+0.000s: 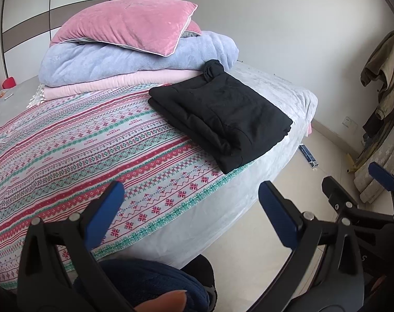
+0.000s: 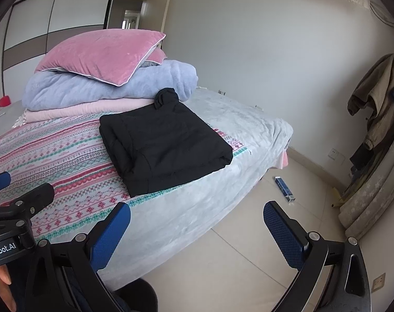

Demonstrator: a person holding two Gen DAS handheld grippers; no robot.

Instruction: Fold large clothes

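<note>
Left gripper (image 1: 191, 208): black frame arms, blue pads, silver rivets.
Right gripper (image 2: 197, 230): black frame, blue cross-hatched pads; the neighbouring unit's white lettering reads "nRobot.AI".
Sleeve (image 1: 144, 283): dark navy, ribbed, possibly fleece.
Skin: a bare fingertip (image 1: 168, 301), lower edge.

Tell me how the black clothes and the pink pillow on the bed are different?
The black garment is dark and folded flat into a rough square; the pink pillow is puffy with a thin white edge. The black garment lies straight on the patterned sheet near the bed's edge; the pink pillow sits up high, tilted, on top of a folded blue blanket. Both are soft, and neither tool is touching them.
</note>
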